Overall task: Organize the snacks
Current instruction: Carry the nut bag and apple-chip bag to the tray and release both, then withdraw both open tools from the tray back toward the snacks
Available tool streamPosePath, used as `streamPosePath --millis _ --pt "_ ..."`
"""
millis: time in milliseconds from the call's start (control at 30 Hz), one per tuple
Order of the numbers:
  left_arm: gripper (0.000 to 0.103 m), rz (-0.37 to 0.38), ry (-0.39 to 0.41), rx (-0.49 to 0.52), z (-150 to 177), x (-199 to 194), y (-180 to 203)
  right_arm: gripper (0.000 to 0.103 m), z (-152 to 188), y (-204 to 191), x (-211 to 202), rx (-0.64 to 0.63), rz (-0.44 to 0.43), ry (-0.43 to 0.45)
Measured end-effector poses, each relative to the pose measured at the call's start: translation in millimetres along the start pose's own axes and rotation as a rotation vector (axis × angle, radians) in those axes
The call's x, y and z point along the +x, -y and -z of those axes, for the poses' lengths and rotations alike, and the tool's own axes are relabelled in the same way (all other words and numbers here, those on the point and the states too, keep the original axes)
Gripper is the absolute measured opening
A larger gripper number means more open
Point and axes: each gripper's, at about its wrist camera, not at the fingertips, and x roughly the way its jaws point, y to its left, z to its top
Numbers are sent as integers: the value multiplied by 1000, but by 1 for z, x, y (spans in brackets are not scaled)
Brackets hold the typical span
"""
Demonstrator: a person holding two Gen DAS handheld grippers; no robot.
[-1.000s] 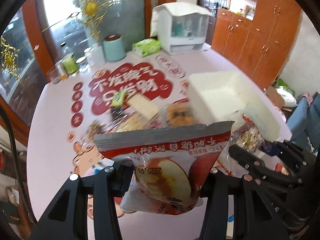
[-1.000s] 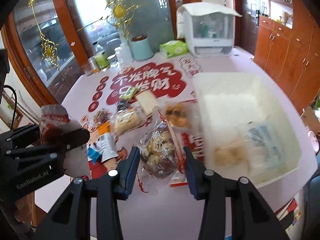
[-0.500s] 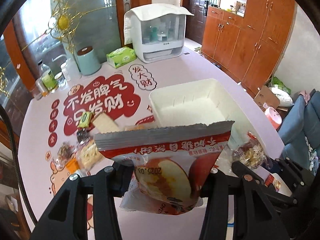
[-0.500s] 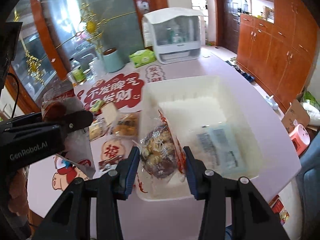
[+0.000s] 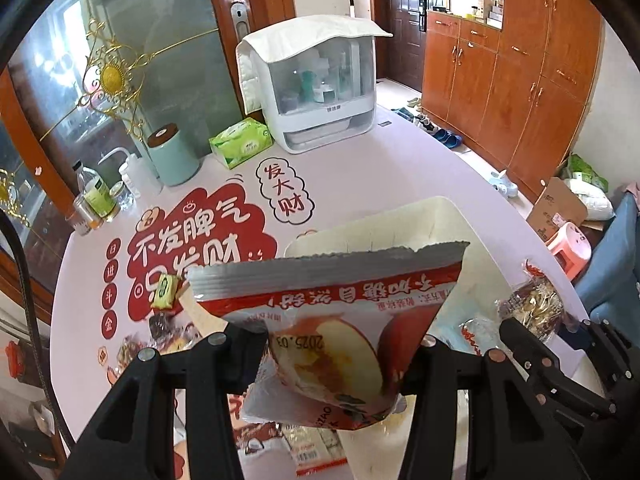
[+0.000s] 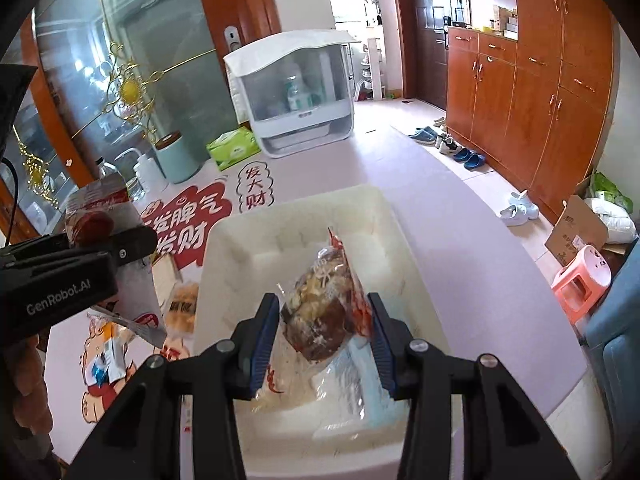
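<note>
My left gripper (image 5: 340, 344) is shut on a red-and-silver snack bag (image 5: 332, 300) with an apple picture, held up in front of the white plastic bin (image 5: 436, 216). In the right wrist view, my right gripper (image 6: 324, 332) is shut on a clear packet of brown pastries (image 6: 320, 312), which hangs over the inside of the bin (image 6: 248, 248). A pale blue-and-white packet (image 6: 360, 392) lies on the bin floor under it. The left gripper's body hides part of the table to the left of the bin.
Loose snacks lie on the table left of the bin: a green packet (image 5: 164, 296) and a pastry pack (image 6: 182, 304). At the back stand a white covered cabinet (image 5: 312, 92), a green tissue pack (image 5: 240, 146) and a teal canister (image 5: 174, 156). A pink stool (image 6: 584, 276) stands on the floor.
Both grippers have carried their packets to the right, away from the loose snacks. The pastry packet now hangs over the bin, and the apple bag is at the bin's near side.
</note>
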Motion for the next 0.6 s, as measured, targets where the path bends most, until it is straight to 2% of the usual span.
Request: streamPosePath --millis 167,200,300,333,400,467,600 --pt "49 -30 -1 25 -12 14 12 45 -15 7 13 5 7 7" --pt "53 -39 -3 30 -13 17 15 45 -17 8 15 4 11 5" --pt "90 -72 -17 39 -16 24 21 45 -20 10 18 -5 11 16" --pt "94 -87 -6 38 -15 24 22 46 -21 10 19 -9 12 20" --pt "96 -108 10 47 -13 24 24 58 -21 10 22 -27 28 14" --pt "96 -117 4 57 -12 27 24 65 -20 11 25 -36 39 14" --pt "96 -115 -11 45 -10 29 20 67 -15 11 28 -39 34 8"
